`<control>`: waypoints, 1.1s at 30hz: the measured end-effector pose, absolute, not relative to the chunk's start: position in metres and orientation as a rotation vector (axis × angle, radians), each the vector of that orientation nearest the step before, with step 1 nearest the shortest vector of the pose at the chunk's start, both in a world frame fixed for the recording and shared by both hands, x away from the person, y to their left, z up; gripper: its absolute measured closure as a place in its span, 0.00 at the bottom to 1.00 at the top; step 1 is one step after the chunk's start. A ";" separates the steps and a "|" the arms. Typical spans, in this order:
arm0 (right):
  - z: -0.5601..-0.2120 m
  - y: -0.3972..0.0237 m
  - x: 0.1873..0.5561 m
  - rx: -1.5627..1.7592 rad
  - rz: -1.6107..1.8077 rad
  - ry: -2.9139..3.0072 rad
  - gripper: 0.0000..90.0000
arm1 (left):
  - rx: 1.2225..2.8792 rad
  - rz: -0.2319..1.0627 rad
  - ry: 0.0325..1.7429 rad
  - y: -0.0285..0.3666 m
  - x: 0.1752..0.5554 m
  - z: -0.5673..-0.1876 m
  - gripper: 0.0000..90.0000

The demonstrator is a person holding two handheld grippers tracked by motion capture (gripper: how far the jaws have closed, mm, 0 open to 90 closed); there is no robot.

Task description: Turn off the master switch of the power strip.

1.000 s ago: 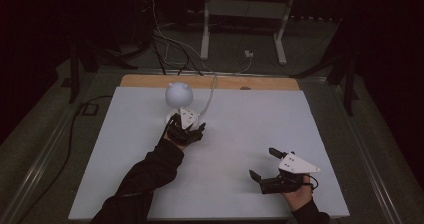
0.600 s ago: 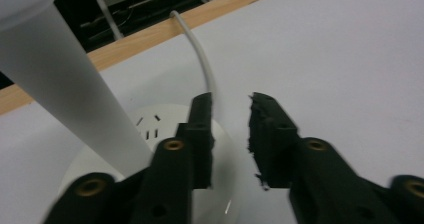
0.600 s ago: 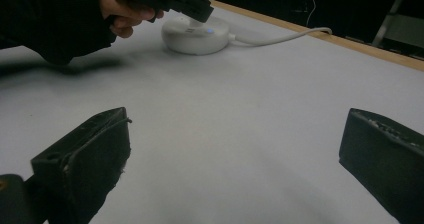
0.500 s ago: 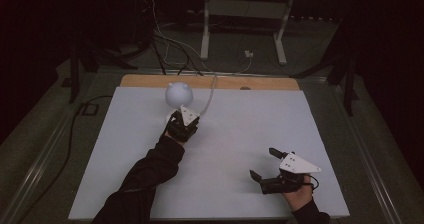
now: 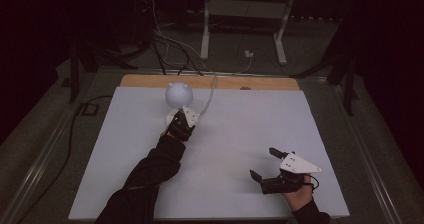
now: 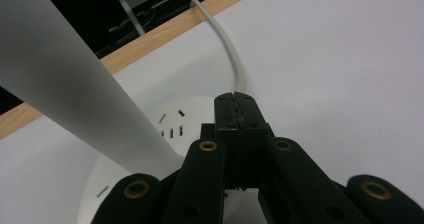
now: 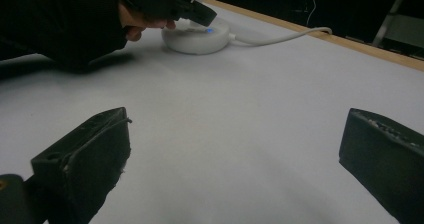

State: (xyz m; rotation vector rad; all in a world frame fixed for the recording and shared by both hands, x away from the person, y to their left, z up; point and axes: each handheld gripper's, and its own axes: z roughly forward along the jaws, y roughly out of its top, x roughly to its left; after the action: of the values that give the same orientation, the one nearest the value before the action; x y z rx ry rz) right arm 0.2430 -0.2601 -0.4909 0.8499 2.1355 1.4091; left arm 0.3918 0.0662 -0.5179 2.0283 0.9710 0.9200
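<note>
Left tool (image 6: 235,104) pressed closed onto lamp base (image 6: 187,121); excess push risks tipping the lamp. Right tool (image 5: 272,166) held wide, idle on surface (image 5: 240,134).

Left tool (image 6: 235,115) jaws pressed together, arm outstretched, right tool (image 5: 266,164) jaws spread wide

Pretty clearly a lab or recording studio setup, not anyone's home: the whole room is blacked out with dark walls, and the flat white table with a light wooden strip along its far edge (image 5: 210,82) sits alone in it. At 12 o'clock there's a white metal equipment stand (image 5: 243,14) on grey carpet, with loose cables (image 5: 165,44) trailing at 11 o'clock.
</note>
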 end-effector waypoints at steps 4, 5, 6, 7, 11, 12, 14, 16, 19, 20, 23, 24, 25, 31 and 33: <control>-0.490 -0.260 0.243 0.846 1.413 2.133 0.00 | 2.042 0.943 0.960 0.066 0.393 -0.520 1.00; -0.490 -0.260 0.243 0.847 1.413 2.134 0.00 | 2.047 0.942 0.958 0.066 0.394 -0.521 1.00; -0.491 -0.260 0.243 0.848 1.409 2.137 0.00 | 2.055 0.942 0.953 0.066 0.394 -0.521 1.00; -0.491 -0.260 0.243 0.848 1.407 2.139 0.00 | 2.064 0.954 0.950 0.066 0.394 -0.521 1.00; -0.491 -0.260 0.243 0.847 1.407 2.140 0.00 | 2.059 0.944 0.954 0.066 0.395 -0.523 1.00; -0.491 -0.259 0.243 0.845 1.405 2.142 0.00 | 2.059 0.950 0.948 0.065 0.395 -0.524 1.00; -0.491 -0.259 0.243 0.842 1.404 2.140 0.00 | 2.063 0.978 0.928 0.064 0.394 -0.526 1.00; -0.491 -0.260 0.243 0.845 1.404 2.140 0.00 | 2.070 0.995 0.939 0.064 0.395 -0.526 1.00; -0.491 -0.259 0.243 0.843 1.401 2.143 0.00 | 2.078 0.971 0.932 0.066 0.395 -0.525 1.00; -0.491 -0.259 0.243 0.842 1.403 2.143 0.00 | 2.082 0.976 0.926 0.066 0.395 -0.525 1.00; -0.491 -0.259 0.243 0.845 1.400 2.147 0.00 | 2.104 0.995 0.910 0.063 0.394 -0.526 1.00; -0.491 -0.259 0.243 0.845 1.399 2.146 0.00 | 2.116 1.003 0.907 0.063 0.394 -0.526 1.00; -0.491 -0.259 0.243 0.843 1.401 2.146 0.00 | 2.119 1.003 0.905 0.062 0.394 -0.525 1.00; -0.491 -0.259 0.243 0.846 1.402 2.150 0.00 | 2.149 1.010 0.885 0.061 0.395 -0.524 1.00; -0.492 -0.259 0.243 0.846 1.402 2.152 0.00 | 2.156 1.003 0.884 0.061 0.395 -0.524 1.00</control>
State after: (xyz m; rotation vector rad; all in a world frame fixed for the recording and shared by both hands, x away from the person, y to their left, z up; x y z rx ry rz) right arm 0.2433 -0.2586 -0.4917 0.8460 2.1516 1.4024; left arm 0.3951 0.0613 -0.5235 2.1556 0.8839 1.0028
